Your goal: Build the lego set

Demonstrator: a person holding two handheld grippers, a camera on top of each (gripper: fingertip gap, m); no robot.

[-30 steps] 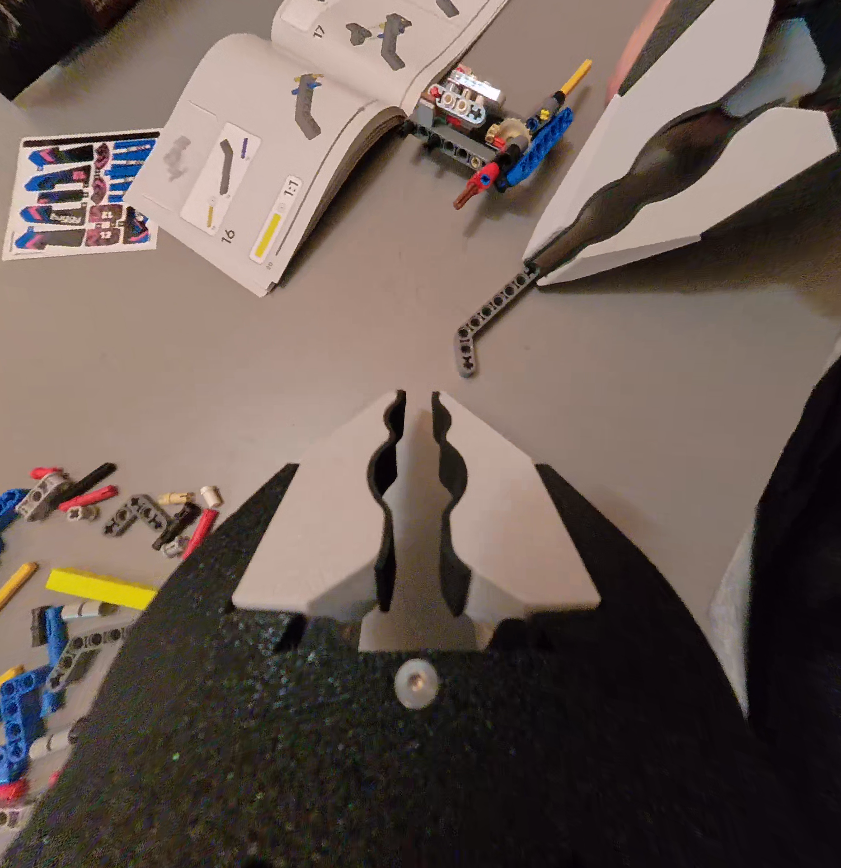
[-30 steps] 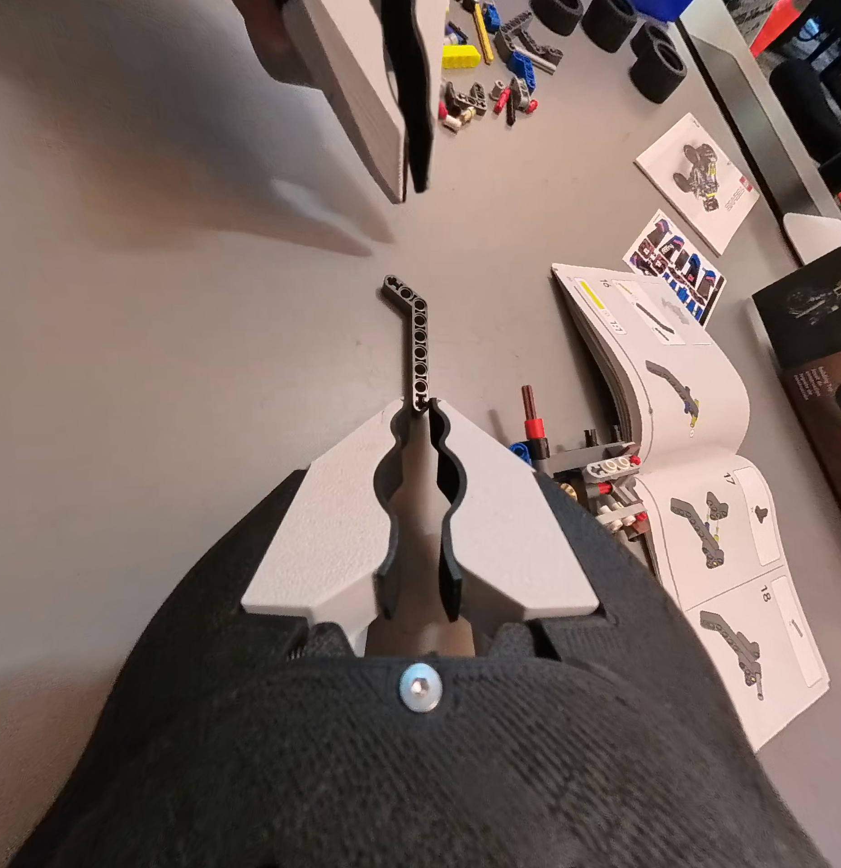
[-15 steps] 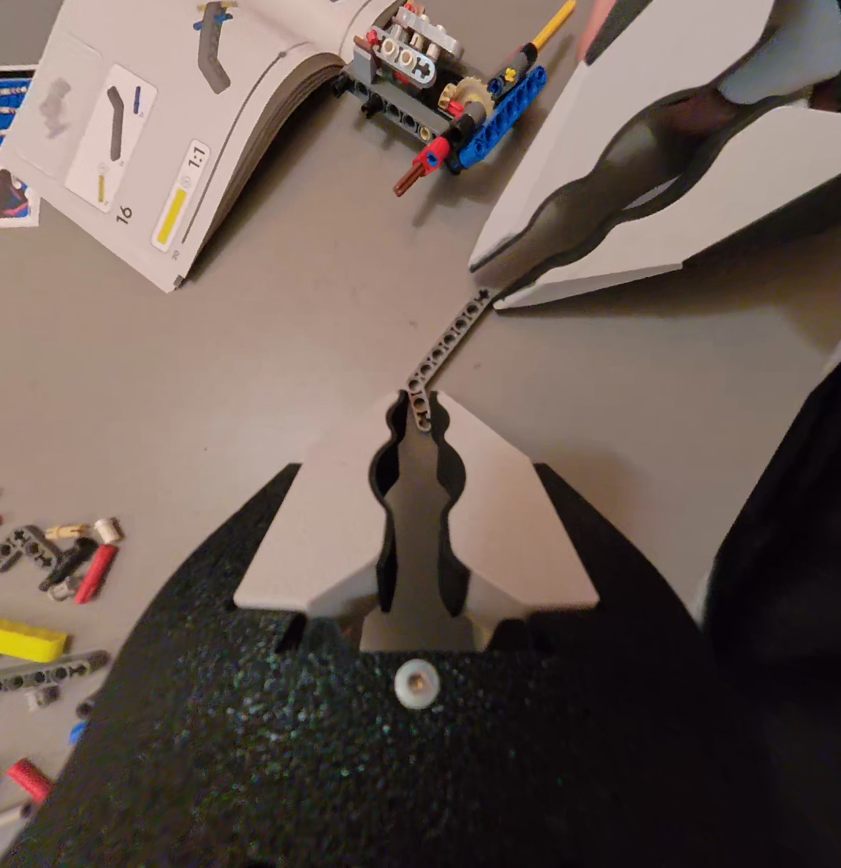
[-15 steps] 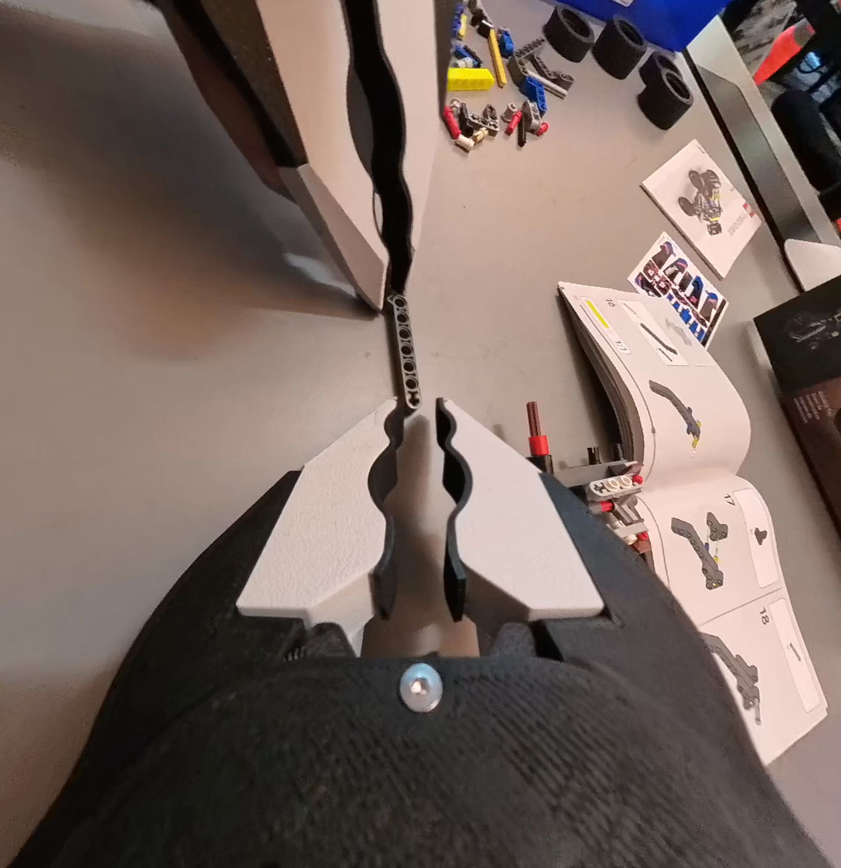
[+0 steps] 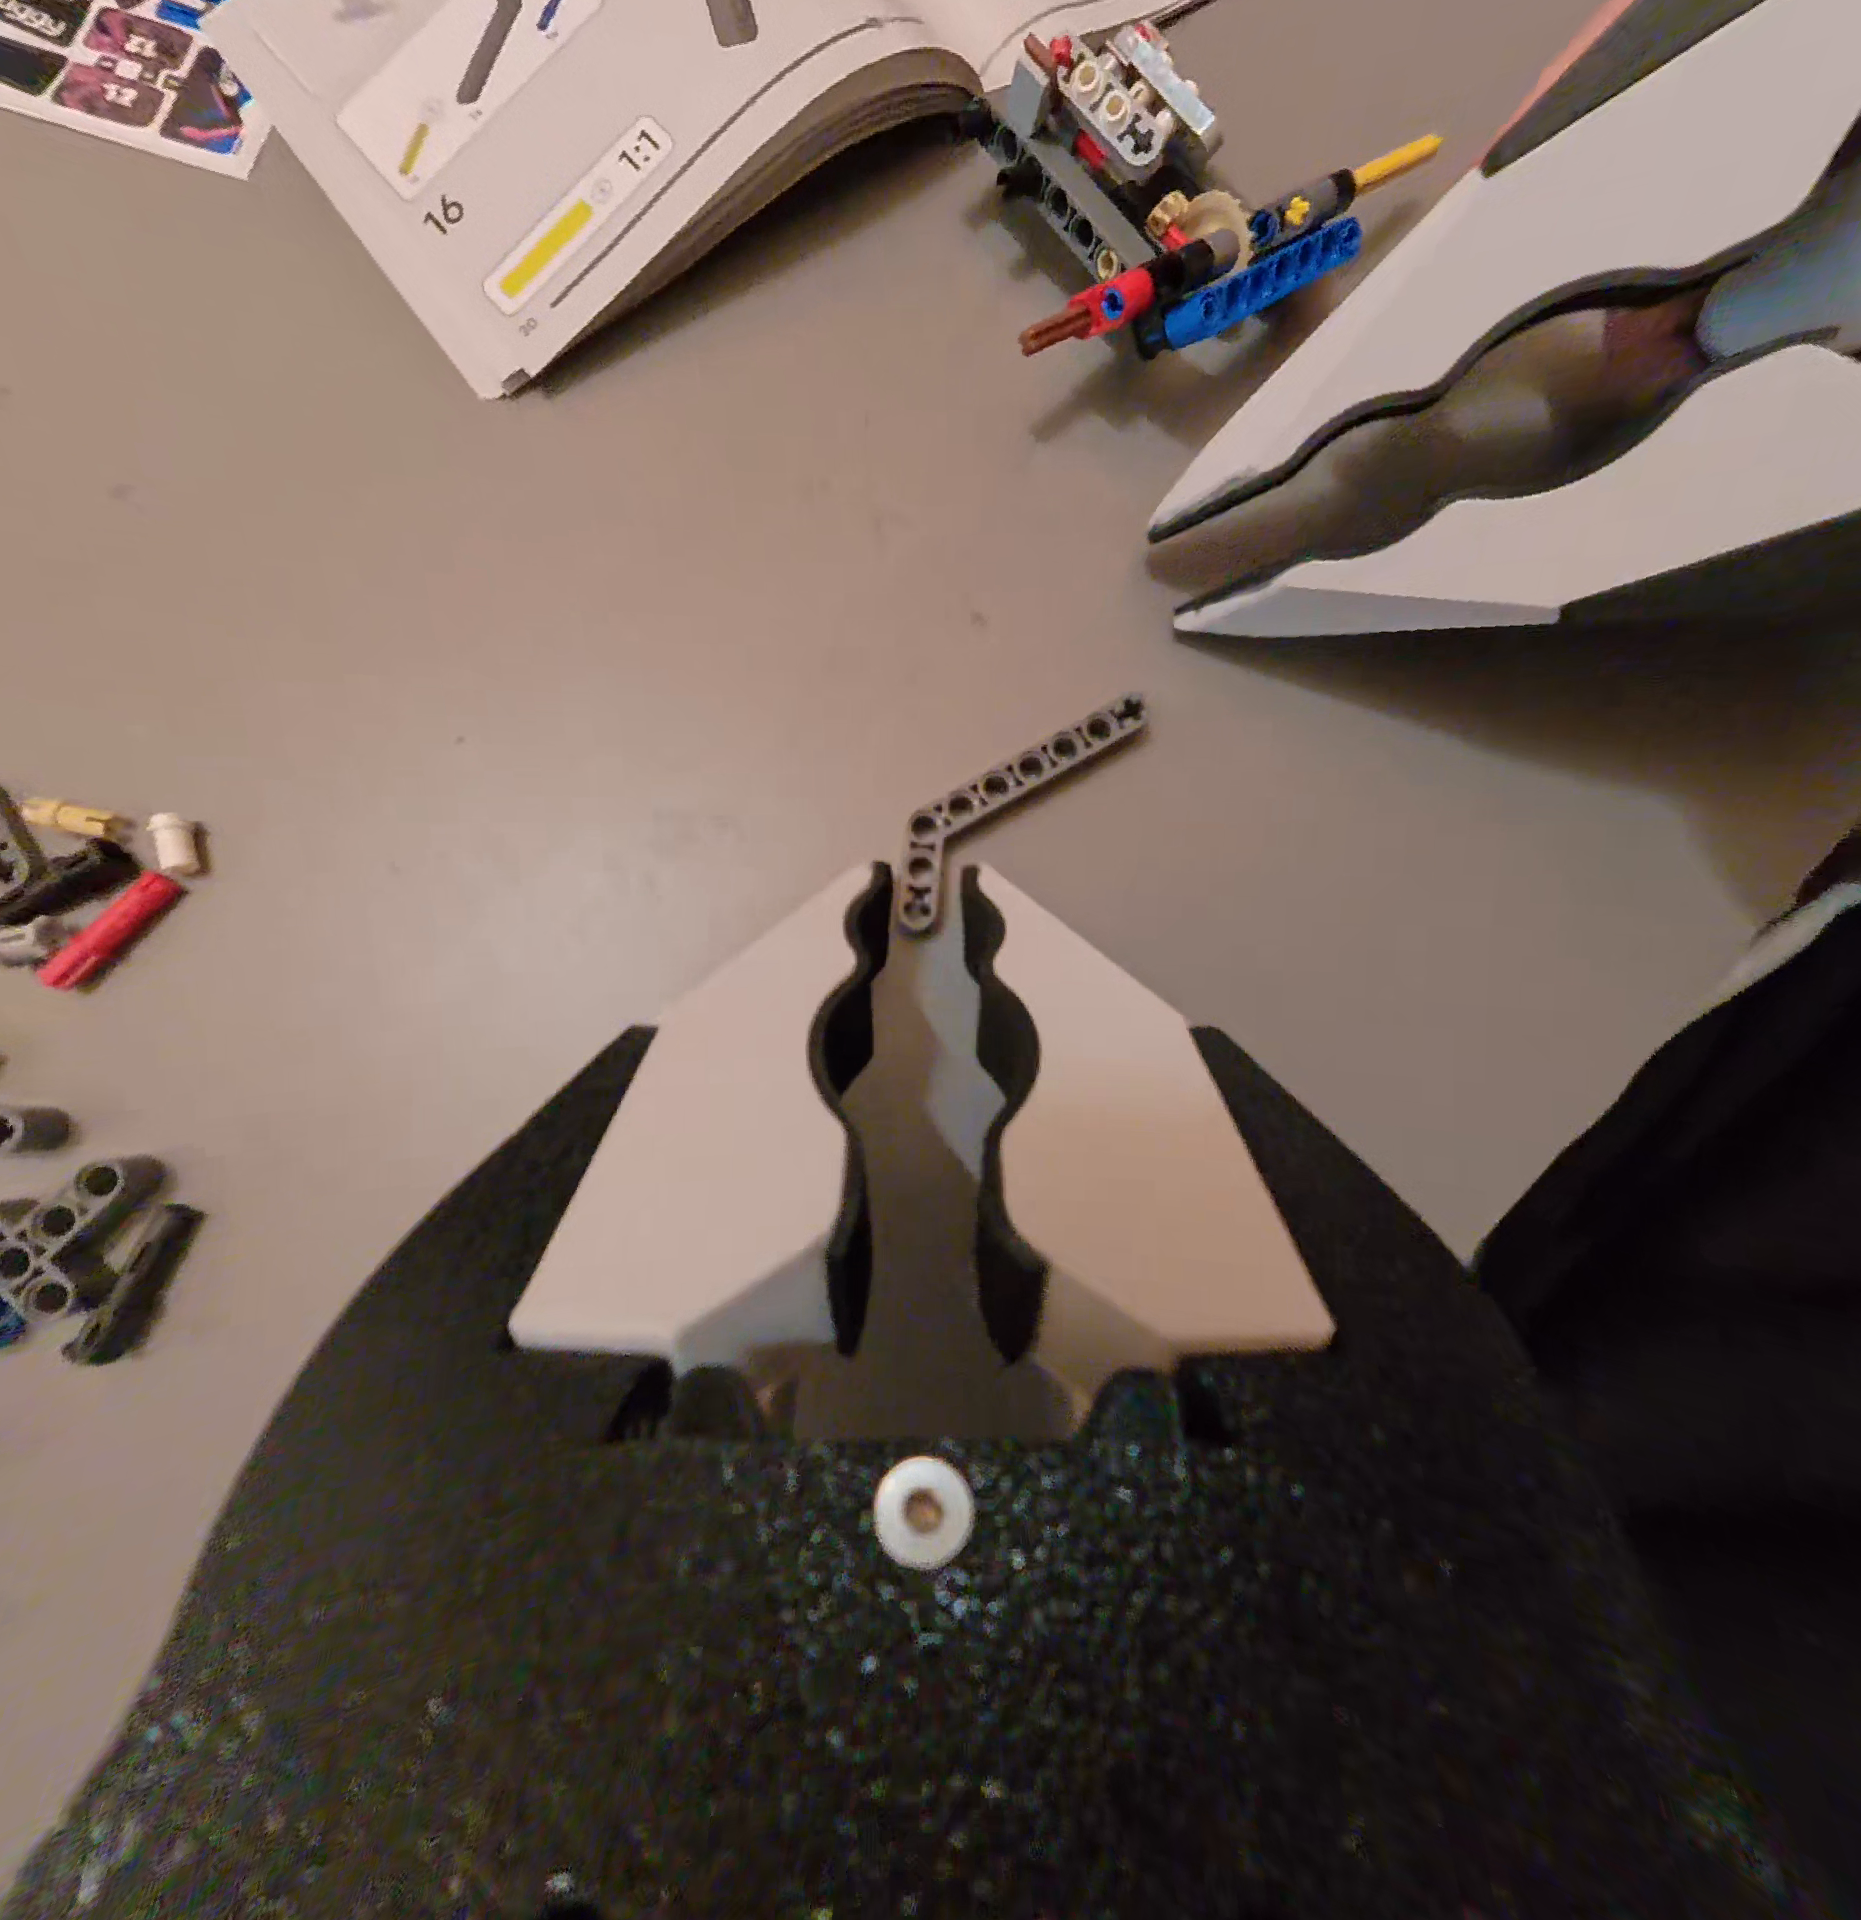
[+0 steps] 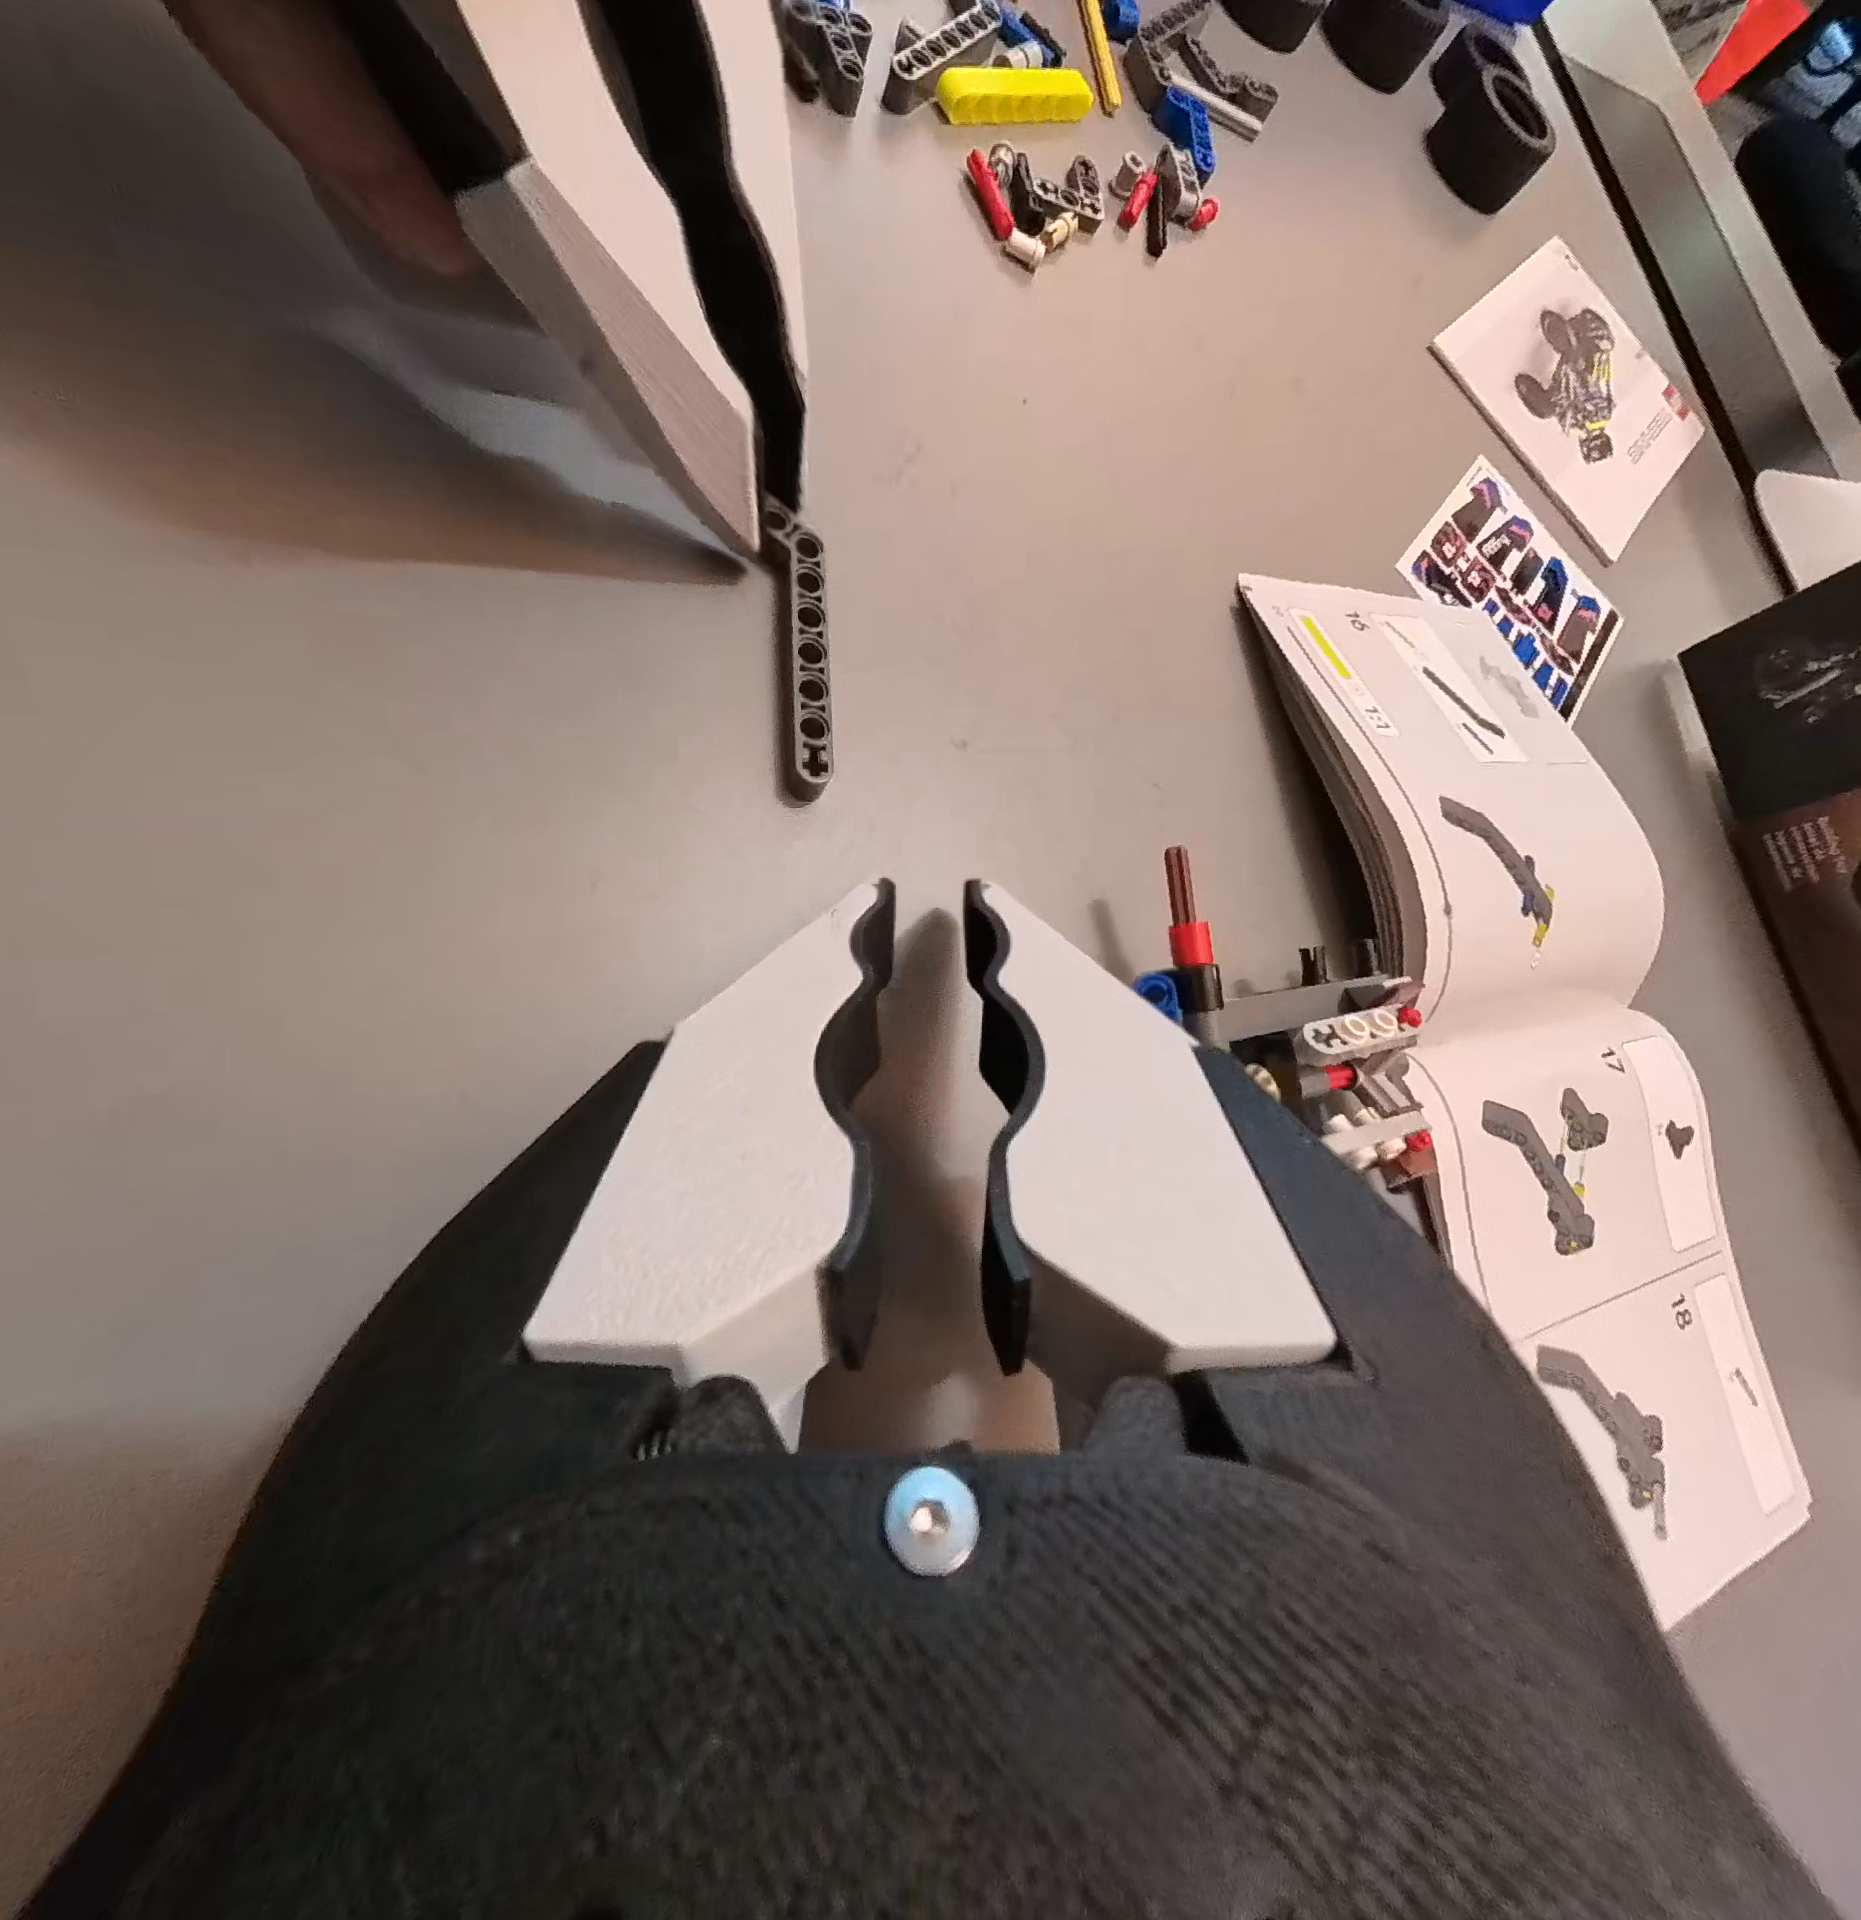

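Observation:
A grey bent beam [image 5: 1019,774] lies flat on the grey table, holes up. My left gripper [image 5: 924,878] is shut on its short bent end, low at the table. In the right wrist view the beam [image 6: 806,665] runs from the left gripper's tips [image 6: 780,504] toward me. My right gripper [image 6: 928,894] is open by a narrow gap and empty, a short way back from the beam's free end. It also shows in the left wrist view [image 5: 1165,577]. The partly built model [image 5: 1144,197] stands by the open instruction booklet [image 5: 593,135].
Loose parts [image 6: 1071,197], a yellow brick [image 6: 1014,94] and black tyres [image 6: 1487,135] lie at the far side of the right wrist view. A sticker sheet [image 6: 1508,582], a leaflet [image 6: 1570,395] and a dark box [image 6: 1788,675] lie to the right. The model [image 6: 1310,1029] sits beside my right fingers. The grippers' ends are close to 8 centimeters from one another. My left gripper's tips are some 15 centimeters from the yellow brick [image 6: 1014,94].
My right gripper let go of the beam's long end and drew back. My left gripper closed on the bent end and has shifted the beam a little.

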